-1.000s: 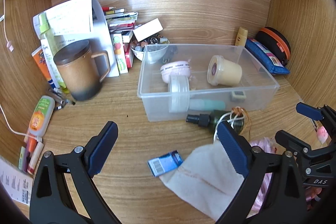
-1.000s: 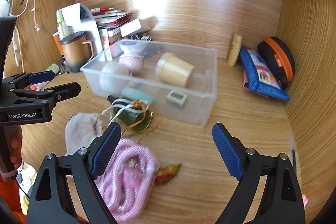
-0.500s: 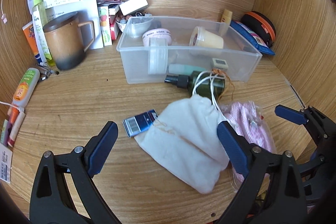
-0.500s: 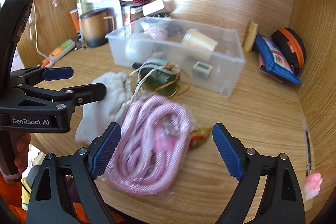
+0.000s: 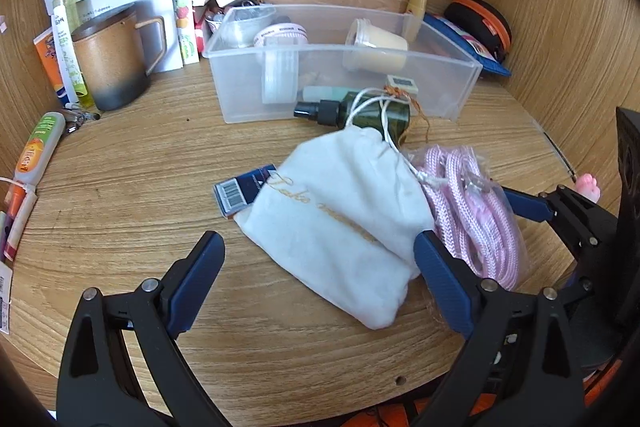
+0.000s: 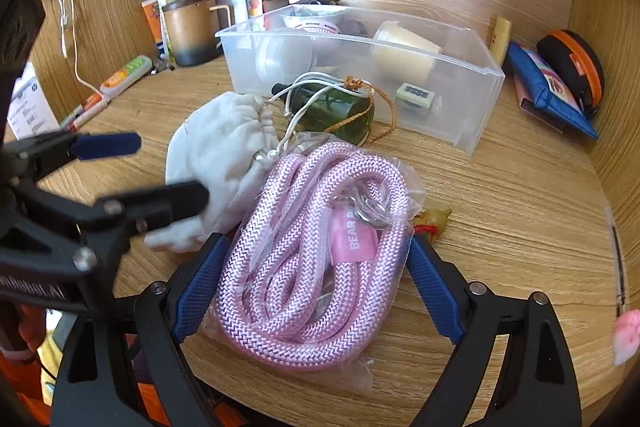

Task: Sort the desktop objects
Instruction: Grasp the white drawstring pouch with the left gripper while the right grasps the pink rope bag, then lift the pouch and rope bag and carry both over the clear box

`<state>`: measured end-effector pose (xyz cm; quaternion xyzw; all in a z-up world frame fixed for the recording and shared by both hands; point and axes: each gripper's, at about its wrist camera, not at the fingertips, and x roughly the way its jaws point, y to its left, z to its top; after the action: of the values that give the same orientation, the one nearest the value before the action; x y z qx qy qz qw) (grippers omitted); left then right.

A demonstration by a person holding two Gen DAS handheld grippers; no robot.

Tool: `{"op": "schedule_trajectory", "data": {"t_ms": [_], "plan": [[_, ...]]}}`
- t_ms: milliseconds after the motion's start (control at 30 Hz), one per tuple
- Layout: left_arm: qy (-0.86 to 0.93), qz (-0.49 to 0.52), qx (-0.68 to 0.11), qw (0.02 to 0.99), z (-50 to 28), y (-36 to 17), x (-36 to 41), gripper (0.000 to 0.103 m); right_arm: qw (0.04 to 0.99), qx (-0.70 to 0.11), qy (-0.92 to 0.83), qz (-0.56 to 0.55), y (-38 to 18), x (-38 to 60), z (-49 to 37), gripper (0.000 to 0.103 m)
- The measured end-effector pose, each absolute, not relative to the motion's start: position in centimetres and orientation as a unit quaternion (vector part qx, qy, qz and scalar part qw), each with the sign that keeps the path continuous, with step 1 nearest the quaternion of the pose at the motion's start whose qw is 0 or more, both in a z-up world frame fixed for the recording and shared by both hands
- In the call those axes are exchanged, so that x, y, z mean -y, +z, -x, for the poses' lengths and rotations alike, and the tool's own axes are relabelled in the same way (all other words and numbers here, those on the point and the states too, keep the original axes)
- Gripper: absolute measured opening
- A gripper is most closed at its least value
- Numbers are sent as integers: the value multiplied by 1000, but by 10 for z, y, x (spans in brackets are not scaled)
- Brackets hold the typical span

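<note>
A clear plastic bin (image 5: 460, 83) (image 6: 476, 107) holds a cream jar (image 5: 376, 45), a pink-lidded tub and small items. In front lie a dark green spray bottle (image 5: 360, 113) (image 6: 336, 107), a white drawstring pouch (image 5: 340, 223) (image 6: 224, 151), a blue barcode box (image 5: 240, 191) and a bagged coil of pink rope (image 6: 316, 255) (image 5: 480, 211). My left gripper (image 5: 320, 283) is open, its jaws on either side of the pouch's near end. My right gripper (image 6: 316, 287) is open, its jaws on either side of the rope bag.
A brown mug (image 5: 112, 67), bottles, papers and booklets stand at the back left. Tubes and pens (image 5: 36, 151) lie at the left edge. A blue pouch (image 6: 548, 87) and an orange-black case (image 6: 576, 67) sit at the right wall. A small yellow charm (image 6: 432, 219) lies beside the rope.
Both grippers have pulled back toward the desk's front edge and tilted down. The pouch now sits between the left jaws and the rope bag between the right jaws. Both stay open.
</note>
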<state>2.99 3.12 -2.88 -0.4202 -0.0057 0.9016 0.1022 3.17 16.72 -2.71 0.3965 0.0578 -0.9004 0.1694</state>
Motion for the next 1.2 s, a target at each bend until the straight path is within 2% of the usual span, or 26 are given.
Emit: {"op": "schedule_trajectory", "data": {"t_ms": [167,200,500,1033,1067,1200], "plan": [[900,422,0,109,-25,-31,-38,97,178,-42,-898,-400,-30,-177,-28,84],[899,423,2,108,-23,-33,-38,97,179,-41,-898,-401,-30,-178,-28,80],[891,440,25,111,-5,-44,-38,101,177,-47,-899,-399,-28,-191,-19,69],[895,433,1,103,17,-49,-56,103,183,-53,-899,-394,-29,-197,-10,61],[899,427,2,95,17,-49,-55,103,185,-52,-900,-391,-29,-198,-10,61],[907,412,-5,90,15,-47,-54,91,190,-34,-899,-392,-26,-203,-8,57]]}}
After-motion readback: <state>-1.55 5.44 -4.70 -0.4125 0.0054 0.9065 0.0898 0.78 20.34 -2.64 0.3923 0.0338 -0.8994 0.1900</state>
